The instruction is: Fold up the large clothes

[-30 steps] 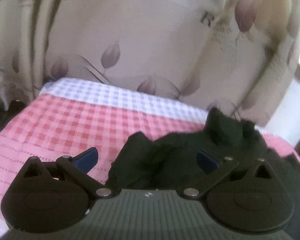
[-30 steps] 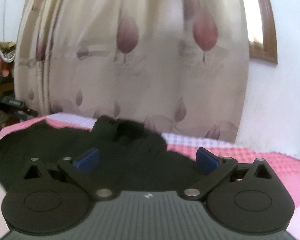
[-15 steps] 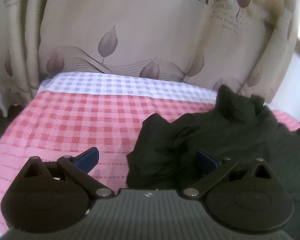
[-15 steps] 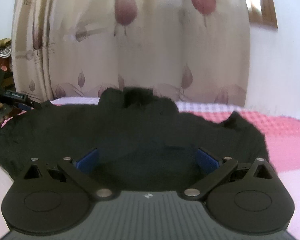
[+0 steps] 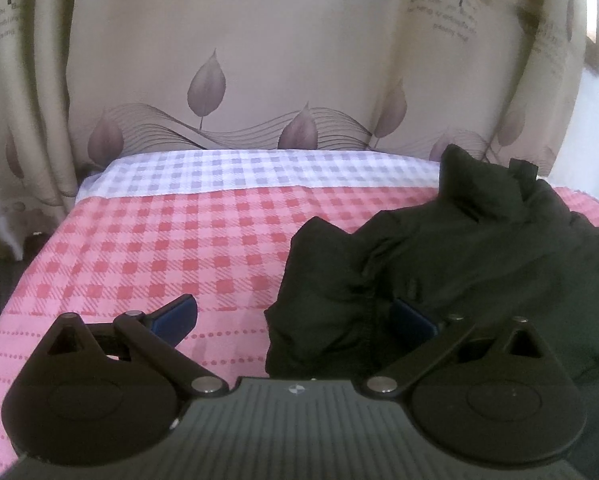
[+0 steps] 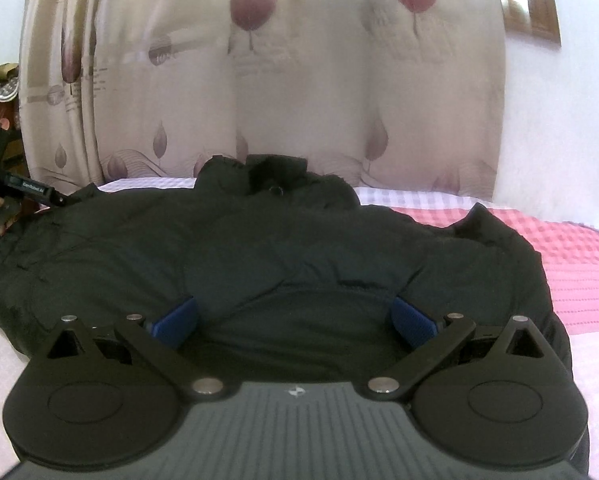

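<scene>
A large black padded jacket [image 6: 299,248] lies spread on a bed with a pink checked sheet [image 5: 159,248]. In the left wrist view the jacket [image 5: 479,256] fills the right half, with its bunched left edge between my fingers. My left gripper [image 5: 295,316] is open over that bunched edge, its right pad against the fabric. My right gripper [image 6: 295,320] is open low over the jacket's near hem, nothing pinched between its blue pads. The jacket's collar [image 6: 267,176] points toward the curtain. The other gripper [image 6: 15,188], held in a hand, shows at the far left of the right wrist view.
A beige curtain with leaf prints [image 5: 259,72] hangs right behind the bed. A white and grey checked band [image 5: 259,172] marks the sheet's far edge. A white wall [image 6: 559,128] and a wooden window frame [image 6: 543,4] stand to the right. Bare sheet lies left of the jacket.
Both grippers have dropped lower and closer to the jacket. The right gripper now sits over the hem, and the jacket looks more spread out. Both stay open.
</scene>
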